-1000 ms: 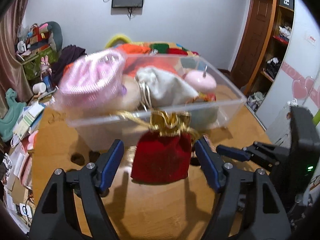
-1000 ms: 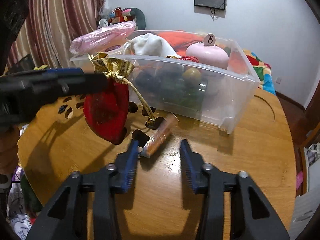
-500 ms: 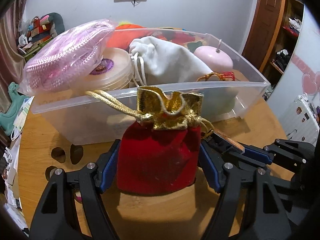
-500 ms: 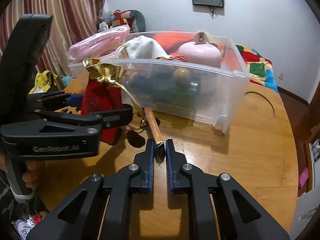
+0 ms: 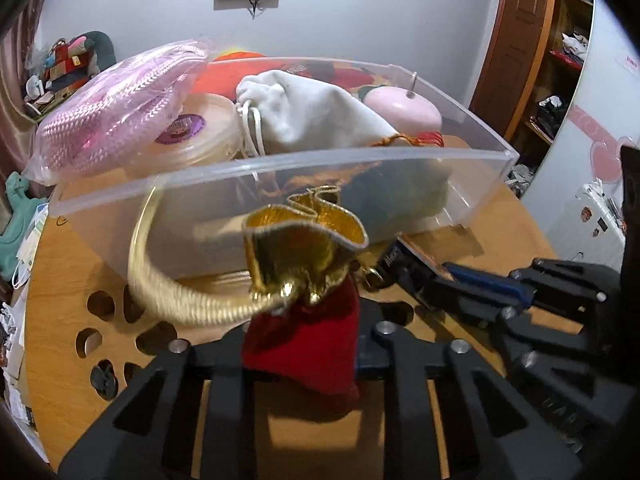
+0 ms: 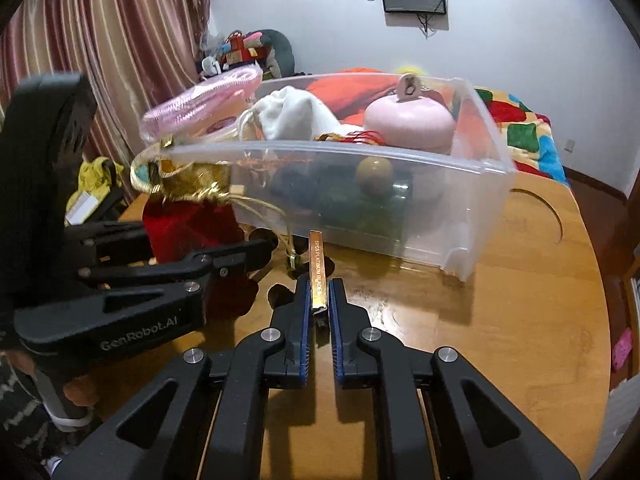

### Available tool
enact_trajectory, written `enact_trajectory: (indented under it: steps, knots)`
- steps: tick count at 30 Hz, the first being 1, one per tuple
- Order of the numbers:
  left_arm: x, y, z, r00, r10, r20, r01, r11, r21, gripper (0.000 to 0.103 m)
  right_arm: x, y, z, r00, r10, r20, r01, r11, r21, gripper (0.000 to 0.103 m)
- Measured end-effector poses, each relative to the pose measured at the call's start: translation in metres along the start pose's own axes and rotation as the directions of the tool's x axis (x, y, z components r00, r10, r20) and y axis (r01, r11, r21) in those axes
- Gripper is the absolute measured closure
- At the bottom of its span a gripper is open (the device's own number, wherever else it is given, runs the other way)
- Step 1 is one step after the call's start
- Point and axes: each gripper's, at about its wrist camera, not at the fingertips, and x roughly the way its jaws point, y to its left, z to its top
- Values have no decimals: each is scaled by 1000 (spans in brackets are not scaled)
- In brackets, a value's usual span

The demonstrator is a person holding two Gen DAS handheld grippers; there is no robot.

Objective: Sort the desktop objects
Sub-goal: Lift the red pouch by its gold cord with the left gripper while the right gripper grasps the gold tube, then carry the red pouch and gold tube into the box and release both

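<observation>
The left gripper point(image 5: 300, 356) had just closed on the red pouch point(image 5: 308, 344), in front of the clear bin point(image 6: 460, 208). The right gripper point(image 6: 319, 312) had clamped the copper blade pack point(image 6: 317, 272), lying on the table point(image 6: 500, 320).

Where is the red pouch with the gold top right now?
The red pouch is clamped in the left gripper, on the wooden table just before the clear bin.

I see a red velvet pouch point(image 5: 304, 344) with a gold mouth standing upright on the desk point(image 6: 460, 320), and beside it a slim copper-coloured blade pack point(image 6: 318, 276), before the clear bin point(image 6: 400, 200).
</observation>
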Motion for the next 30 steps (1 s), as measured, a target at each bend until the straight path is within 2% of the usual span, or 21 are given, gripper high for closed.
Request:
enact_trajectory:
  steps: [5, 13, 18, 27, 30]
  knots:
    - [-12, -4, -4, 1000, -14, 21, 15, 1000, -13, 86, -21, -4, 0, 999, 16, 46, -18, 999, 36, 95]
    - [-56, 2, 13, 992, -7, 127, 8, 1000, -10, 86, -48, -9, 10, 992, 42, 118, -50, 997, 65, 95]
    - [-73, 13, 18, 985, -21, 169, 25, 999, -22, 86, -58, -6, 21, 988, 49, 148, -57, 997, 51, 95]
    - [-86, 23, 46, 972, -40, 232, 41, 999, -2, 86, -72, -5, 43, 977, 46, 209, -50, 999, 13, 95]
    - [-89, 24, 54, 967, -38, 251, 36, 999, 11, 86, -67, -6, 44, 981, 50, 188, -51, 999, 3, 95]
